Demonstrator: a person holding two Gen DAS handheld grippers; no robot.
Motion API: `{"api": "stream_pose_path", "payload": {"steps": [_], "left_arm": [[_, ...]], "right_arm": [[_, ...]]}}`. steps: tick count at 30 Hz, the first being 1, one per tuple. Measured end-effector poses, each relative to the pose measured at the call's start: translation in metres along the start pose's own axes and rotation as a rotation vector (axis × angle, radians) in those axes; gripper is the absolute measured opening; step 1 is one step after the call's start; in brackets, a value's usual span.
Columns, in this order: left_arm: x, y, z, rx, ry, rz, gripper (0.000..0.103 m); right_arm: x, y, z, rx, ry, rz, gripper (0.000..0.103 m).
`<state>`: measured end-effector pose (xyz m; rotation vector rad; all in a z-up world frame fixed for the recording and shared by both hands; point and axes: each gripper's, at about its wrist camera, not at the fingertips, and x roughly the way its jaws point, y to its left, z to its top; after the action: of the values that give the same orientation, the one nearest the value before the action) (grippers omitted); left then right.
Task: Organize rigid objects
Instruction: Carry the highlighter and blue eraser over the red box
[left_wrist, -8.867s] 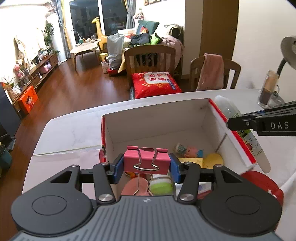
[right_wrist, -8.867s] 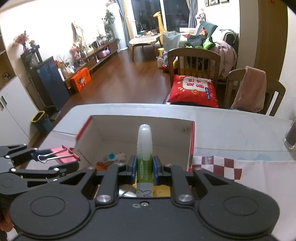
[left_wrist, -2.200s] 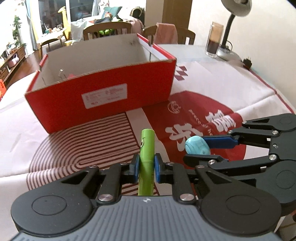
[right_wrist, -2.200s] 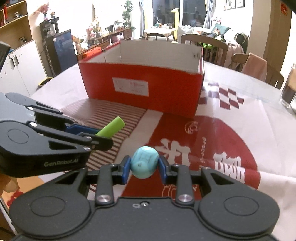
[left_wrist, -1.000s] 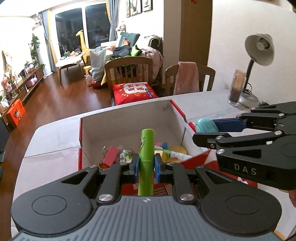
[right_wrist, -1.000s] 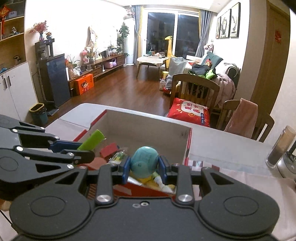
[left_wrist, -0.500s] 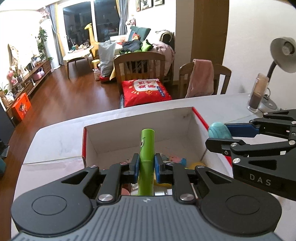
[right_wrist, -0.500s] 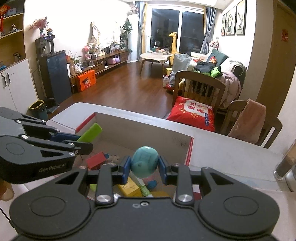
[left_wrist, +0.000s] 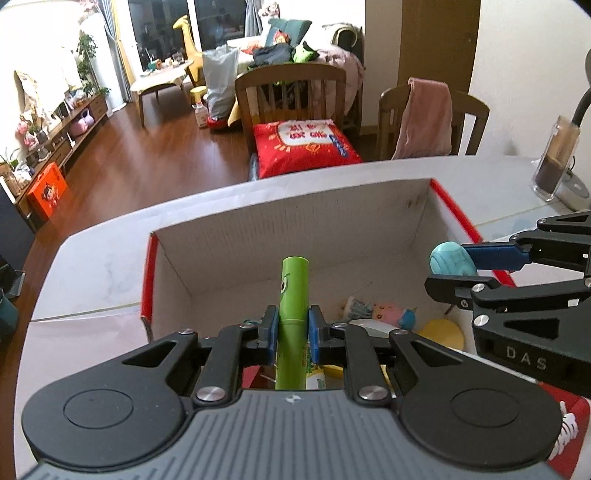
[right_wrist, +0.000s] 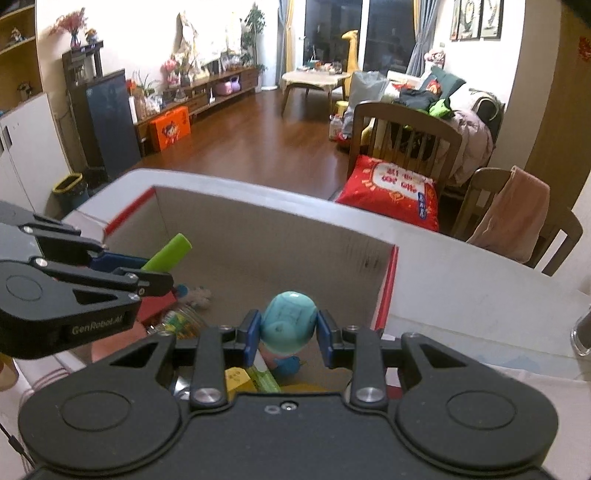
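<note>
While I hang over the open box (left_wrist: 295, 218), my left gripper (left_wrist: 291, 334) is clamped narrow on a green tube (left_wrist: 292, 314), which stands up between the blue pads with its far end over the box interior. My right gripper (right_wrist: 288, 334) holds a teal egg-shaped toy (right_wrist: 288, 323) between its pads, jaws a little wider to fit it; from the left camera that toy (left_wrist: 451, 258) sits just inside the box's right wall. Both grippers tilt forward and down toward the box, side by side, the left one entering the right camera's view from the left edge.

Below them, the box floor holds a clutter of small things: a yellow round piece (left_wrist: 441, 334), a little pastel figure (left_wrist: 391, 312), a red block (right_wrist: 155, 304), a yellow block (right_wrist: 236, 378). Its inner walls are plain cardboard, its rim edged in red.

Under the box lies a white table (left_wrist: 92, 266), with a glass of dark drink (left_wrist: 554, 162) at its far right beside a lamp base.

Beyond the table's far edge stand two wooden chairs, one with a red cushion (left_wrist: 304, 146) on its seat, the other with a pink cloth (left_wrist: 424, 118) draped over its back. Farther off are a wood floor, a low coffee table (right_wrist: 314, 79), a sofa piled with clothes, a yellow giraffe toy (right_wrist: 351, 48) and dark windows.
</note>
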<state>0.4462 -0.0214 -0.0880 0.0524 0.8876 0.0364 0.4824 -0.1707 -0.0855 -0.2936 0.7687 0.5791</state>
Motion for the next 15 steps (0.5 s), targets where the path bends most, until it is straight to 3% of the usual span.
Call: {"api": "stream_pose_path", "payload": {"steps": [15], "left_arm": [[0.053, 0.0, -0.003, 0.023, 0.15, -0.014, 0.016]], "right_arm": [[0.038, 0.013, -0.011, -0.058, 0.137, 0.053, 0.031]]}}
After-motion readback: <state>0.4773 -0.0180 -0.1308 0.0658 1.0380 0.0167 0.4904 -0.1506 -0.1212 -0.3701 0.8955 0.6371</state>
